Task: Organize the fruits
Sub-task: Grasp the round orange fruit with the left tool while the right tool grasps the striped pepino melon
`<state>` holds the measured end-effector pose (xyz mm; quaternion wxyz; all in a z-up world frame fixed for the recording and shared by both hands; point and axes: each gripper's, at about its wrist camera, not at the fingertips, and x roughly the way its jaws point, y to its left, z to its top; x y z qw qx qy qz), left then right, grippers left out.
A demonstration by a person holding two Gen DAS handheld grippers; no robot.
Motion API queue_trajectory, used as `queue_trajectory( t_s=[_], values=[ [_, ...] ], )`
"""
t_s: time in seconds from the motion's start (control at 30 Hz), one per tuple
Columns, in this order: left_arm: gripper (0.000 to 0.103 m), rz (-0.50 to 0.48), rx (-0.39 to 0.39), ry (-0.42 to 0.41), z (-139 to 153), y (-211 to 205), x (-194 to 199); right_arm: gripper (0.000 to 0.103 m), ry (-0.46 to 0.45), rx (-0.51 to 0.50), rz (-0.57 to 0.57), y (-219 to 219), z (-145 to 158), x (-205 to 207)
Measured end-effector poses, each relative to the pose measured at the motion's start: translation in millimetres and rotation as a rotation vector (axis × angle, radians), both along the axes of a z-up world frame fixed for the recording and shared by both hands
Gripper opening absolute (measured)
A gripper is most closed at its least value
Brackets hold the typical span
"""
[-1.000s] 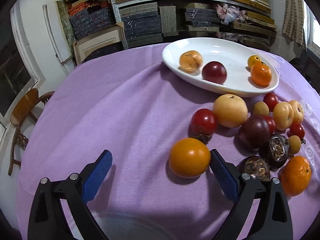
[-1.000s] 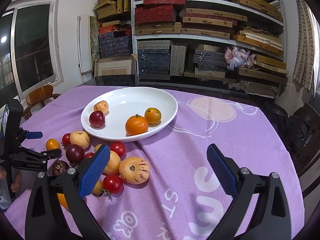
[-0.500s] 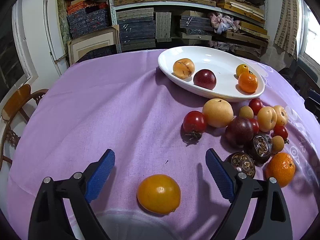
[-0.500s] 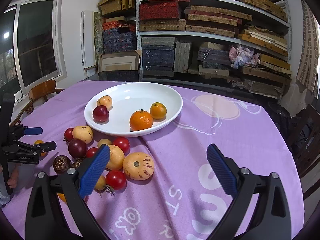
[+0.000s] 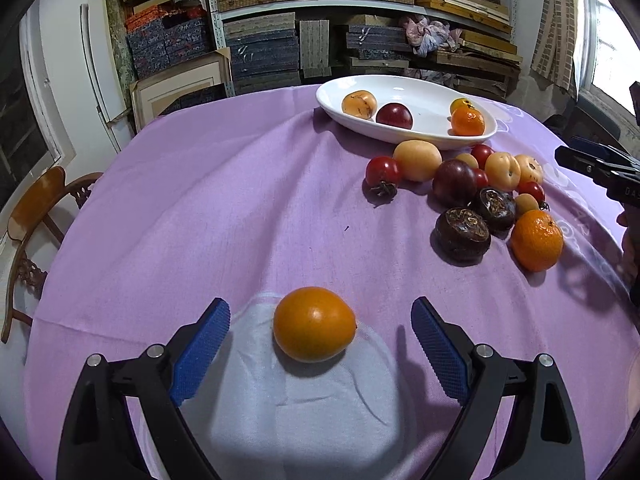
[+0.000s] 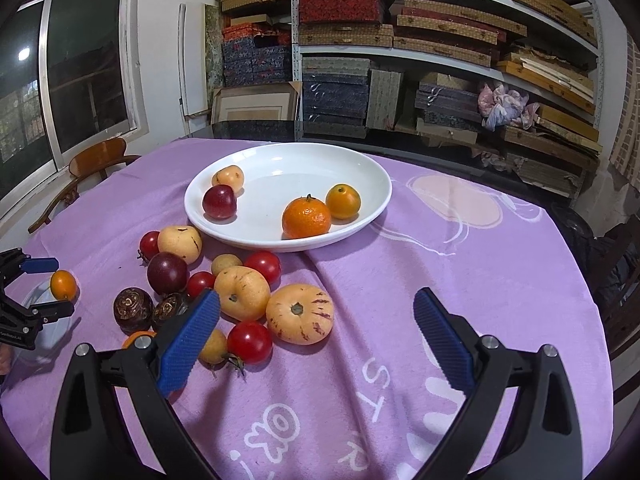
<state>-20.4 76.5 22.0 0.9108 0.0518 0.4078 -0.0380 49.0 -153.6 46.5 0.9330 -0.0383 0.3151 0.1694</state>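
Note:
An orange round fruit lies on the purple cloth between the open fingers of my left gripper, touching neither pad. It also shows in the right wrist view. A white plate holds an orange mandarin, a small orange fruit, a dark red plum and a yellow fruit. A heap of loose fruits lies in front of the plate. My right gripper is open and empty above the cloth.
The round table carries a purple cloth. A wooden chair stands at the left. Shelves with stacked boxes fill the back wall. The other gripper shows at the right edge of the left wrist view.
The orange fruit, beside the heap a second ago, now lies apart near the table's front edge between the left fingers. The left gripper has drawn back from the heap. The right gripper barely moved.

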Motion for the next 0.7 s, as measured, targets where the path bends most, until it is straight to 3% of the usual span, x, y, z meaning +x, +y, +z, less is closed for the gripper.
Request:
queue_trajectory(
  t_s=[0.13, 0.3, 0.6, 0.7],
  values=[
    [0.089, -0.007, -0.048, 0.002, 0.1, 0.6, 0.0, 0.095, 0.008, -0.012, 0.002, 2.6, -2.9, 0.5],
    [0.073, -0.016, -0.108, 0.047, -3.2, 4.6, -6.9, 0.095, 0.016, -0.004, -0.004, -0.2, -3.7, 2.1],
    [0.070, -0.032, -0.077, 0.058, -6.2, -1.5, -27.1, 0.095, 0.014, -0.001, 0.000, -1.0, -2.6, 0.7],
    [0.059, -0.032, -0.068, 0.064, -8.1, -2.0, -30.0, 0.095, 0.014, 0.000, 0.001, -0.8, -2.6, 0.7]
  ],
)
